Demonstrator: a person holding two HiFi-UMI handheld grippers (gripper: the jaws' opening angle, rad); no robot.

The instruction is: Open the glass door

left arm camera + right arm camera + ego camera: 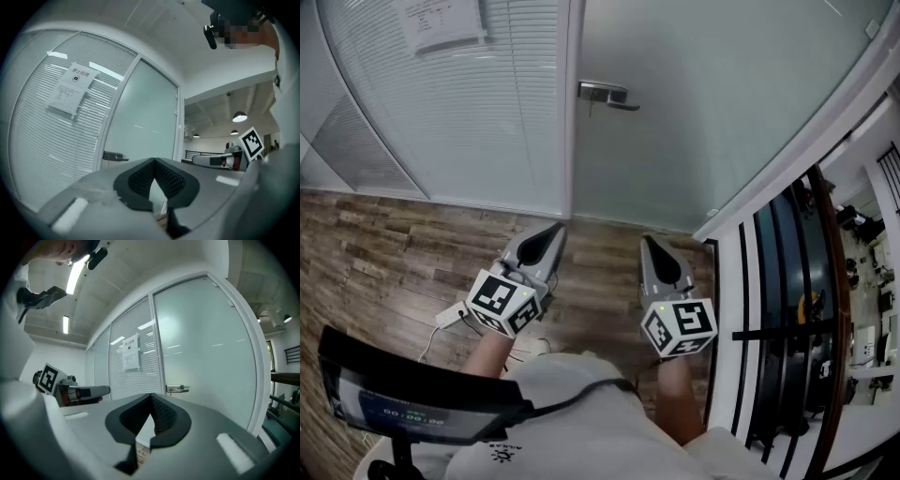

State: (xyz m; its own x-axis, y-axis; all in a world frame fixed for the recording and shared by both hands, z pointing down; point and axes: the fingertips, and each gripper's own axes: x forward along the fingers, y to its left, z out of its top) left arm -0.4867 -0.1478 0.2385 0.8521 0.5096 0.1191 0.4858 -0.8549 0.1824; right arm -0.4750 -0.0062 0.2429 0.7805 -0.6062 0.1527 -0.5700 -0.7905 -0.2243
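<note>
The frosted glass door (703, 112) stands closed ahead of me, with its metal lever handle (607, 94) near the door's left edge. My left gripper (555, 228) and right gripper (648, 240) are held side by side over the wooden floor, well short of the door, both shut with nothing between the jaws. In the left gripper view the jaw tips (153, 159) meet and the handle (115, 156) sits to their left. In the right gripper view the closed tips (151, 394) point just left of the handle (177, 389).
A glass wall with white blinds (478, 122) and a paper notice (445, 23) stands left of the door. A black railing (787, 319) over a drop runs along the right. A white power strip (450, 314) lies on the floor. A dark screen (403, 398) hangs near my chest.
</note>
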